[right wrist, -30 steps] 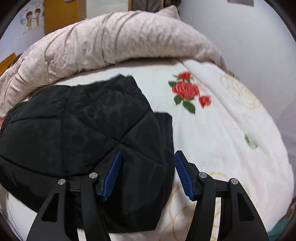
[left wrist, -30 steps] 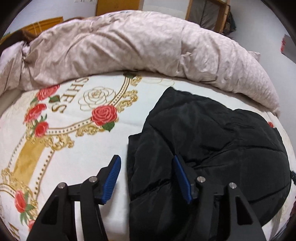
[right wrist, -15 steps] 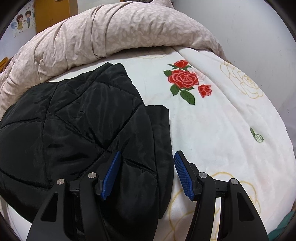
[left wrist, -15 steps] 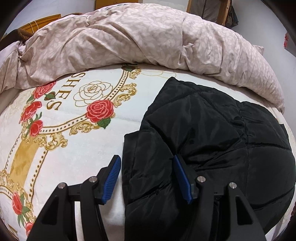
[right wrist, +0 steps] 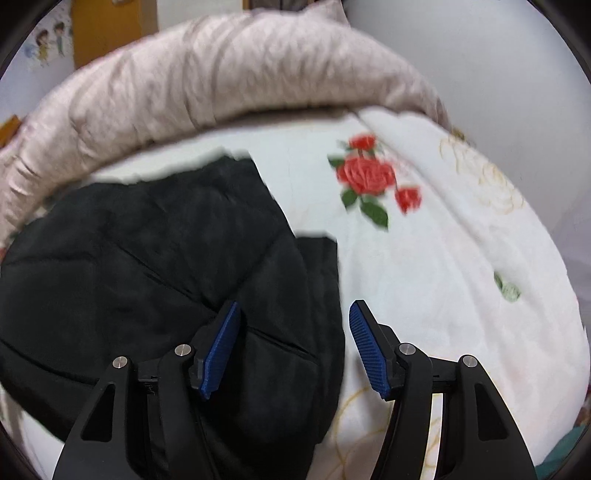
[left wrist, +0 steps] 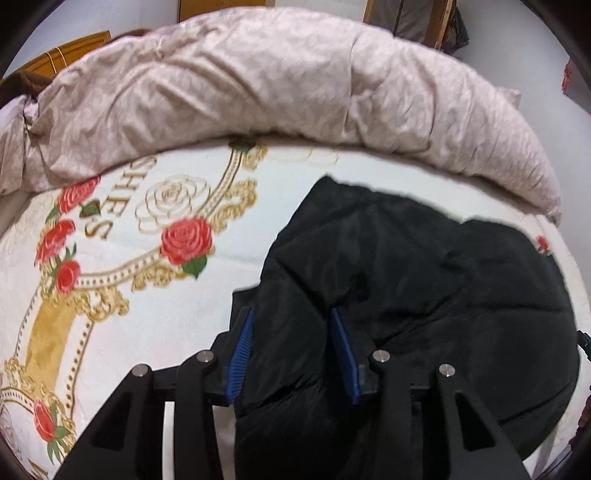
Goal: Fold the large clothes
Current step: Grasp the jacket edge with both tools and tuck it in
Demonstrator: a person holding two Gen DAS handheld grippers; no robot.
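Observation:
A black quilted jacket (left wrist: 424, 277) lies folded into a rounded bundle on the rose-print bedspread (left wrist: 166, 325). My left gripper (left wrist: 291, 312) is at its left edge. Its jaws are closing, and a thick fold of the jacket bulges between the blue pads, with creases running from the right pad. In the right wrist view the jacket (right wrist: 147, 240) fills the left half. My right gripper (right wrist: 294, 302) stands open astride its right edge, with the left pad over the black fabric and the right pad over the bedspread (right wrist: 424, 277).
A rolled pinkish-beige duvet (left wrist: 277, 92) runs along the far side of the bed, also seen as the duvet (right wrist: 221, 81) in the right wrist view. A grey wall (right wrist: 498, 74) stands close on the right. Wooden furniture (left wrist: 218, 5) shows behind the bed.
My left gripper's jaws have narrowed around the jacket's left edge, which now bunches between the pads. The right gripper stays open over the jacket's right edge, and its view has shifted slightly.

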